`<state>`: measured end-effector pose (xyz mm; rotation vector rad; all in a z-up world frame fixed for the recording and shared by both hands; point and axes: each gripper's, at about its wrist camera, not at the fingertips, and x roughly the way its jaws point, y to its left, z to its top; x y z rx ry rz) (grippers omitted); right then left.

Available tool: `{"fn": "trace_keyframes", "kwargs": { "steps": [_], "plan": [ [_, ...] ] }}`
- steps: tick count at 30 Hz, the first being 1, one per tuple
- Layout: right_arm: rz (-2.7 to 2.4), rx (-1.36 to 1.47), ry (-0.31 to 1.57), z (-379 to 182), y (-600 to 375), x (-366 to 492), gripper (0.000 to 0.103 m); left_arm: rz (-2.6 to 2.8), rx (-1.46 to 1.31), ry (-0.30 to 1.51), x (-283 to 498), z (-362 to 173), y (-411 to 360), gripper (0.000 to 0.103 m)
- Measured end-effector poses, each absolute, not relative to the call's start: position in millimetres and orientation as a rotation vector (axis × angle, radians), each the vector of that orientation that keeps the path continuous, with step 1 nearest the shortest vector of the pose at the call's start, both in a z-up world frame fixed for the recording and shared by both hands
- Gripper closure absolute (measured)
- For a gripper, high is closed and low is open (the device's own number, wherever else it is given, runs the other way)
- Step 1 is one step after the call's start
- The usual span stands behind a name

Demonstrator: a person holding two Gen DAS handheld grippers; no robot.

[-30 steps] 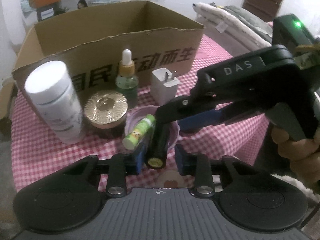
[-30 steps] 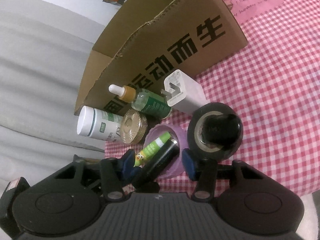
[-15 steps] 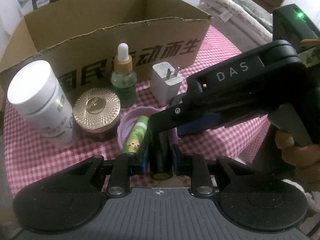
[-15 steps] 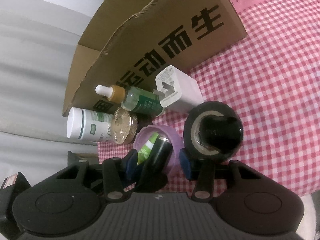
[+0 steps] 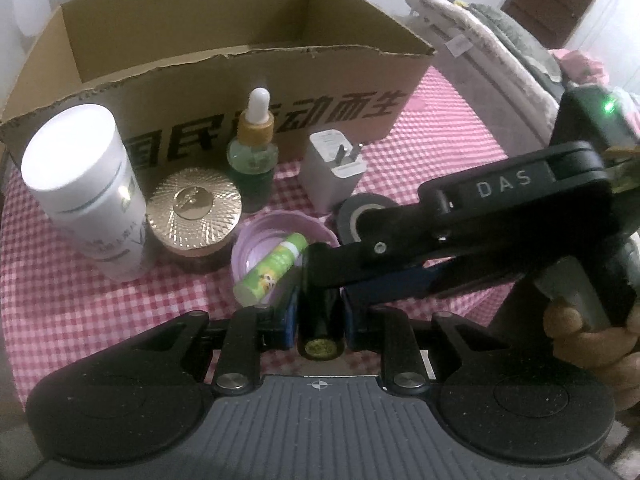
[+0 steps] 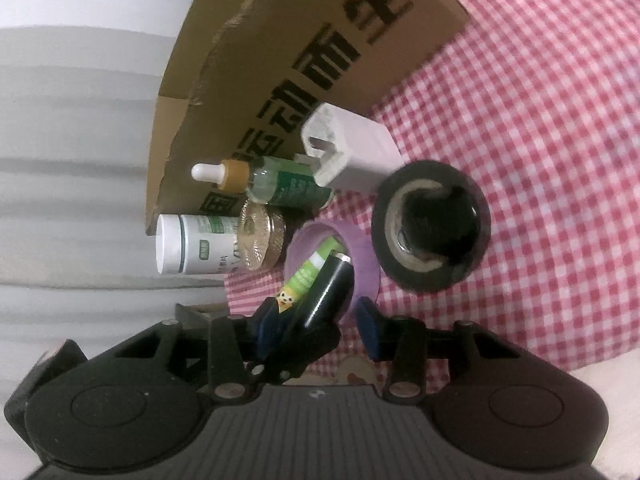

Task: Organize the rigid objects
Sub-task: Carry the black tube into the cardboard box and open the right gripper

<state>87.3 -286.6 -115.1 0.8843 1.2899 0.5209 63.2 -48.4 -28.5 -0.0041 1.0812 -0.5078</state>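
My left gripper (image 5: 319,320) is shut on a black tube (image 5: 320,320) whose far end rests in the purple cup (image 5: 256,240), beside a green lip balm (image 5: 270,272). In the right wrist view the black tube (image 6: 326,292) and green lip balm (image 6: 306,276) lean out of the purple cup (image 6: 360,256). My right gripper (image 6: 316,326) is open, its fingers either side of the cup's near edge and the left gripper's tips. The right gripper's body (image 5: 480,232) crosses the left wrist view from the right.
An open cardboard box (image 5: 224,40) stands behind. In front of it stand a white bottle (image 5: 88,192), a gold-lidded jar (image 5: 194,212), a green dropper bottle (image 5: 254,160), a white charger (image 5: 334,168) and a black tape roll (image 6: 430,224). Pink checked cloth (image 5: 80,300) covers the table.
My left gripper has closed on the black tube, which was loose between open fingers a second ago. Both grippers have drawn nearer to the cup.
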Motion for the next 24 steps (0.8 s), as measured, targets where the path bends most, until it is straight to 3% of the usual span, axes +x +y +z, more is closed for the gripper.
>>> {"fn": "trace_keyframes", "kwargs": {
  "steps": [11,24],
  "plan": [
    [0.579,0.999,1.205,-108.9,-317.6,58.4,0.071,-0.512,0.005,0.977,38.8,-7.5,-49.6,0.082],
    [0.801,0.793,0.952,14.7,-283.9,91.3,0.071,-0.392,0.015,0.729,69.1,89.9,-18.3,0.082]
  ]
}}
